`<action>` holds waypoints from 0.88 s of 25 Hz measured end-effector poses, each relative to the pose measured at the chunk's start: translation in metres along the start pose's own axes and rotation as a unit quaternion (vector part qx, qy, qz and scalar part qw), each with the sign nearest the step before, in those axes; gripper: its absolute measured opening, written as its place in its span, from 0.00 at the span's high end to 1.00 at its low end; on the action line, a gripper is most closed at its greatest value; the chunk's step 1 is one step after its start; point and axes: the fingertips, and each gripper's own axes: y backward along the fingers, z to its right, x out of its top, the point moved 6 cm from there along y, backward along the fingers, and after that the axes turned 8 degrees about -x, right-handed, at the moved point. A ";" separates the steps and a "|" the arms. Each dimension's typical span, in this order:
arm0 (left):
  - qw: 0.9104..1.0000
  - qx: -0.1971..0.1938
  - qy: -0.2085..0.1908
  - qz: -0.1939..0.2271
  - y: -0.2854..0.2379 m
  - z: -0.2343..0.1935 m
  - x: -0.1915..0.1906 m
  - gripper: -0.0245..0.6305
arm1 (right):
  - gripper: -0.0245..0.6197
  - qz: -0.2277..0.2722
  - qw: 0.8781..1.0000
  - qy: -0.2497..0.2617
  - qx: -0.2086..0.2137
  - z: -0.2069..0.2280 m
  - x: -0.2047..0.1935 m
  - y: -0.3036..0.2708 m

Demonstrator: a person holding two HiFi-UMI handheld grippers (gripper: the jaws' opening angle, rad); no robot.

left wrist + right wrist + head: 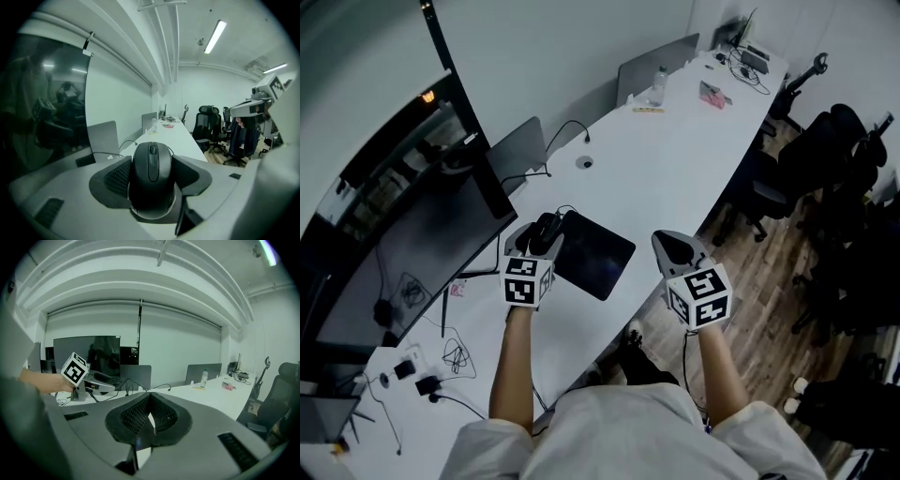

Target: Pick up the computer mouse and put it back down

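A black computer mouse (152,180) sits clamped between the textured pads of my left gripper (151,178), held up off the desk. In the head view the left gripper (540,240) holds the mouse (546,228) at the left edge of a dark mouse pad (595,253) on the white desk (675,159). My right gripper (675,251) hovers over the desk's near edge to the right of the pad. Its pads (134,416) meet with nothing between them in the right gripper view, where the gripper (149,414) faces the monitor.
A large dark curved monitor (403,244) stands along the left. Cables and adapters (422,375) lie on the near left of the desk. A bottle (657,86), laptops and small items sit at the far end. Black office chairs (834,178) crowd the wood floor on the right.
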 end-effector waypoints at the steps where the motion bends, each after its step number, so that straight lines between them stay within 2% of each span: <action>1: 1.000 0.001 0.002 -0.007 -0.012 -0.002 -0.004 0.54 | 0.94 -0.005 1.000 -0.002 0.002 0.006 -0.003 -0.007; 6: 0.999 0.008 0.012 -0.049 -0.073 -0.009 -0.029 0.54 | 0.94 -0.028 0.999 -0.013 0.023 0.027 -0.024 -0.042; 10: 0.996 0.020 0.035 -0.081 -0.108 -0.004 -0.052 0.54 | 0.94 -0.045 0.998 -0.022 0.039 0.040 -0.041 -0.061; 16: 0.991 -0.015 0.047 -0.128 -0.153 0.025 -0.085 0.54 | 0.94 -0.074 0.996 -0.042 0.038 0.058 -0.070 -0.079; 22: 0.984 -0.048 0.045 -0.167 -0.170 0.052 -0.118 0.54 | 0.94 -0.094 0.994 -0.052 0.037 0.066 -0.091 -0.080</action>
